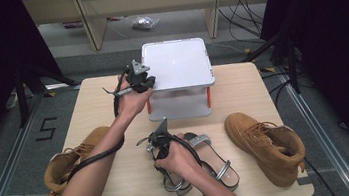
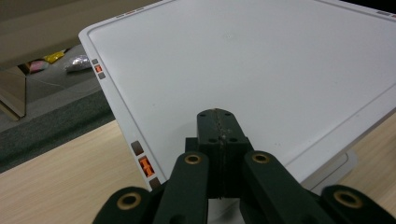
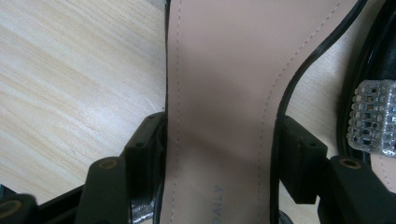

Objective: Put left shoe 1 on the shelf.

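Observation:
A white square platform on orange legs stands at the table's far middle. My left gripper is over its near left corner, and in the left gripper view its jaws are shut with nothing between them above the platform. Two black strappy sandals lie at the front middle. My right gripper points down on the left sandal. In the right gripper view its jaws straddle that sandal's pinkish insole and touch both of its edges. The other sandal's rhinestone strap lies beside it.
A tan boot lies at the table's front left and its mate at the front right. Bare wooden tabletop shows left of the platform. Beyond the table are shelving legs, cables and a crumpled bag on the floor.

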`<state>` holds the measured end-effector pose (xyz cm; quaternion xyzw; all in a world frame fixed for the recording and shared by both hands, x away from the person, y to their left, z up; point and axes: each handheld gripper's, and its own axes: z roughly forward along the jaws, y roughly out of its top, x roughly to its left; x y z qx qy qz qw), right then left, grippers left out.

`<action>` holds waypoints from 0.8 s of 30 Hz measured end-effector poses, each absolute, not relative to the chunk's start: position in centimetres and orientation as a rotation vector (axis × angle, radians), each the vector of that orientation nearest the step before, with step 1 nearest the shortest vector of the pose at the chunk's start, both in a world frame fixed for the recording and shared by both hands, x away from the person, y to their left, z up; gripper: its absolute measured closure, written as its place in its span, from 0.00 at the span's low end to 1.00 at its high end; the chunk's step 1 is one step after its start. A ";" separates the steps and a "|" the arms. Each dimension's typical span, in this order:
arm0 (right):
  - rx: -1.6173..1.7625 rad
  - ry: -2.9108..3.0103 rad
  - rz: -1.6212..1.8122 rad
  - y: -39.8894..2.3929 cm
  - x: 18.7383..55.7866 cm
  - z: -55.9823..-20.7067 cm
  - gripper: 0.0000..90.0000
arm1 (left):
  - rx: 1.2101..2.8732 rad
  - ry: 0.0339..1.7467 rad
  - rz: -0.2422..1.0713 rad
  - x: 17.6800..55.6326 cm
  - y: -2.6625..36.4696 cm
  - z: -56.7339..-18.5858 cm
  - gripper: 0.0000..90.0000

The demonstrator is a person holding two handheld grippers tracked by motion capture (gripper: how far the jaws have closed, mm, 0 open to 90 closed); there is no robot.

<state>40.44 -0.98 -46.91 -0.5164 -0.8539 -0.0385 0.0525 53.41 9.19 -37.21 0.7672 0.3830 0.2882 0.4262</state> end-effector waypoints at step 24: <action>-1.614 -2.561 -0.257 -2.6 41.5 -46.3 0.48 | 1.926 0.953 0.723 53.4 9.2 -37.2 0.99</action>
